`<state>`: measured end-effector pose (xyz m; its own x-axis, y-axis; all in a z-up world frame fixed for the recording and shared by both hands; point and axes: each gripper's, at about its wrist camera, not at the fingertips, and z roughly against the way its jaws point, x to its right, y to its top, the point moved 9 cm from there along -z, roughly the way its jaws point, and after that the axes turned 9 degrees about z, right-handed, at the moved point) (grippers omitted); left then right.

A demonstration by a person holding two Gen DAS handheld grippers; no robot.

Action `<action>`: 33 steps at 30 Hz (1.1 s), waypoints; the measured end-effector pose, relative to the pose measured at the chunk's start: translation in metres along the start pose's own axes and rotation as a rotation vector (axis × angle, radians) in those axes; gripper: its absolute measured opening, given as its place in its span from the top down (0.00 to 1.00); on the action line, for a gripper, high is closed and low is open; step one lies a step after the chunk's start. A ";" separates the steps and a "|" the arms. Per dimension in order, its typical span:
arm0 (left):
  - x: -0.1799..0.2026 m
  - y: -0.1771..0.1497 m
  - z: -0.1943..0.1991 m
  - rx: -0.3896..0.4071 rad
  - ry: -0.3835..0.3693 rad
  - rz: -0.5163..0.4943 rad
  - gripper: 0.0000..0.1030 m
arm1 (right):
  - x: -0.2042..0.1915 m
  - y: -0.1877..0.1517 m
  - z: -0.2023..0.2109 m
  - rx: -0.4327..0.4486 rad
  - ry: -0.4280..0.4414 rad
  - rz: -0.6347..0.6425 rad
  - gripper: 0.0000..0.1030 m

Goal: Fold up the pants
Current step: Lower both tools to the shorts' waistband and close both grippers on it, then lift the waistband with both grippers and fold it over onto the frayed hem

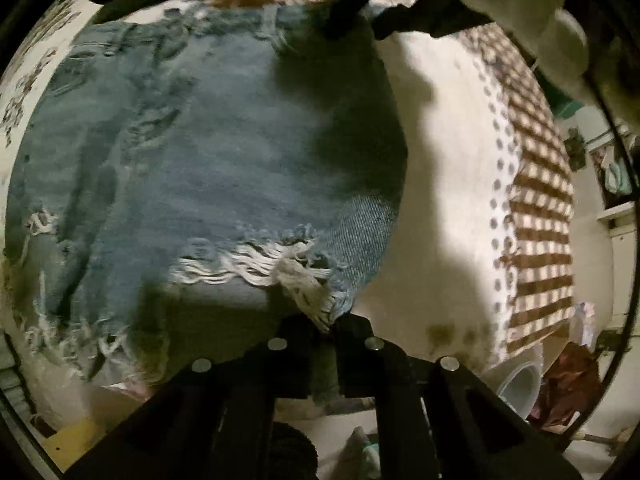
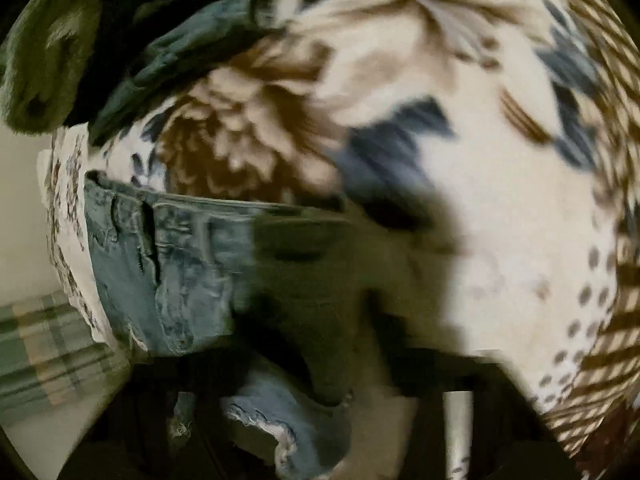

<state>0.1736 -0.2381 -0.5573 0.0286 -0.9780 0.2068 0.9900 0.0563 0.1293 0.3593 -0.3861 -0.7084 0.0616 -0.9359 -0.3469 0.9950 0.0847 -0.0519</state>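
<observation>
Ripped blue jeans (image 1: 192,168) lie spread on a floral bedspread (image 1: 452,184). My left gripper (image 1: 332,326) is shut on a frayed, torn edge of the jeans (image 1: 304,288) at the near side. My right gripper shows in the left wrist view (image 1: 344,12) at the far edge of the jeans, and its jaws are hard to make out there. In the blurred right wrist view, the waistband and zipper of the jeans (image 2: 160,248) lie left of centre, and a frayed denim fold (image 2: 276,420) hangs between my right fingers at the bottom.
Dark green clothing (image 2: 100,40) lies at the far end of the bed. A checked border of the bedspread (image 1: 540,208) runs along the right edge. A plaid cloth (image 2: 44,352) lies beyond the bed's left side. Clutter and a white container (image 1: 520,384) sit on the floor.
</observation>
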 end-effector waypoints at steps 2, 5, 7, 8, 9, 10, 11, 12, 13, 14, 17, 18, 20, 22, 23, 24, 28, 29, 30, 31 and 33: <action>-0.012 0.006 0.019 0.012 -0.029 0.020 0.95 | -0.009 0.001 0.008 0.017 -0.029 0.016 0.88; -0.039 0.000 0.049 0.043 -0.077 0.055 0.95 | -0.023 0.000 0.026 0.034 -0.060 0.033 0.91; -0.050 -0.005 0.057 0.062 -0.100 0.080 0.95 | -0.038 0.000 0.040 0.040 -0.076 0.036 0.92; -0.051 -0.005 0.063 0.076 -0.110 0.093 0.95 | -0.047 0.000 0.050 0.048 -0.083 0.041 0.93; -0.055 -0.004 0.070 0.086 -0.117 0.106 0.95 | -0.054 0.001 0.058 0.055 -0.085 0.045 0.93; -0.062 -0.002 0.073 0.092 -0.126 0.127 0.95 | -0.064 0.003 0.065 0.063 -0.088 0.047 0.93; -0.074 0.001 0.080 0.101 -0.133 0.155 0.95 | -0.077 0.005 0.073 0.071 -0.088 0.044 0.94; -0.089 0.006 0.089 0.112 -0.135 0.177 0.95 | -0.088 0.008 0.079 0.075 -0.083 0.040 0.94; -0.103 0.012 0.095 0.122 -0.134 0.204 0.95 | -0.104 0.013 0.084 0.081 -0.079 0.040 0.94; -0.110 0.017 0.098 0.130 -0.133 0.232 0.95 | -0.120 0.018 0.085 0.086 -0.077 0.044 0.94; -0.159 0.031 0.115 0.158 -0.115 0.316 0.95 | -0.176 0.036 0.082 0.088 -0.078 0.084 0.94; -0.177 0.035 0.118 0.170 -0.108 0.343 0.95 | -0.194 0.043 0.078 0.085 -0.079 0.096 0.94; -0.205 0.041 0.119 0.190 -0.086 0.371 0.95 | -0.235 0.061 0.066 0.079 -0.092 0.129 0.94; -0.235 0.047 0.113 0.191 -0.078 0.422 0.95 | -0.266 0.078 0.051 0.069 -0.105 0.143 0.94; -0.249 0.050 0.108 0.193 -0.069 0.440 0.95 | -0.286 0.088 0.037 0.054 -0.112 0.152 0.94; -0.262 0.053 0.103 0.196 -0.054 0.455 0.95 | -0.299 0.095 0.028 0.048 -0.126 0.160 0.94; -0.309 0.062 0.072 0.193 -0.015 0.492 0.94 | -0.336 0.122 -0.022 -0.001 -0.190 0.169 0.94; -0.313 0.064 0.063 0.183 -0.020 0.492 0.94 | -0.336 0.126 -0.033 -0.012 -0.207 0.170 0.94; -0.319 0.065 0.054 0.162 -0.025 0.494 0.93 | -0.336 0.129 -0.043 -0.023 -0.228 0.169 0.94; -0.324 0.065 0.047 0.149 -0.038 0.509 0.92 | -0.335 0.131 -0.050 -0.028 -0.245 0.168 0.94; -0.337 0.063 0.043 0.148 -0.064 0.565 0.90 | -0.333 0.134 -0.060 -0.042 -0.263 0.150 0.92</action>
<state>0.2206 0.1038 -0.5772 0.5337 -0.7741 0.3404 0.7933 0.5978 0.1155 0.4673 -0.0427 -0.6564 0.2315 -0.9677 -0.0996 0.9695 0.2380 -0.0589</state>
